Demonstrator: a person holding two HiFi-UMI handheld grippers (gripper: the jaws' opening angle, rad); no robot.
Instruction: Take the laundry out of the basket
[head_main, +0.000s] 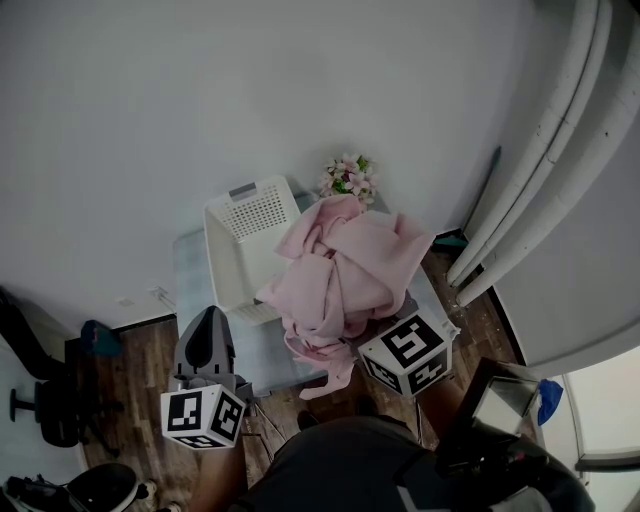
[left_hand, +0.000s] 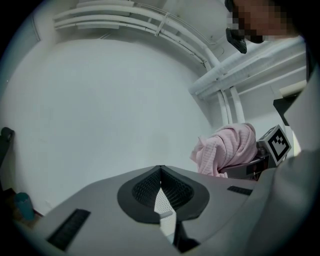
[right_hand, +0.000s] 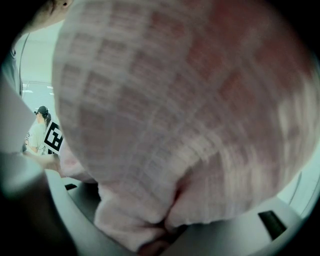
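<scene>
nearest are the left tongs (head_main: 207, 322), held low off the bench's near-left corner. their jaws are pressed together with nothing between them (only a thin sliver of the white basket shows past the tips). the right tongs (right_hand: 167, 234) are clamped on a fold of the pink waffle-weave cloth (head_main: 345, 265). the fabric bunches over the jaws and fills almost all of that gripper's own view.

the cloth is lifted in a loose heap. seen from the head, it overlaps the right rim of the white laundry basket (head_main: 248, 240), and a tail dangles toward the wooden floor (head_main: 150, 360). whether any part touches the rim cannot be told. the part of the basket's inside that shows holds nothing. the basket sits on a small bench (head_main: 190, 265) covered in pale blue. behind it stands a bunch of pink and white flowers (head_main: 348, 178) by the grey wall, and white pipes (head_main: 530, 170) run up at the right.

the step in hand looks like carrying the cloth clear. to do it well, hold the pinch firm and raise the bundle until the hanging tail is above the rim. then move it sideways, away from the flowers. the basket looks light, so a snagged fold could drag it. the free left tongs could gather the loose lower folds or steady the rim.
</scene>
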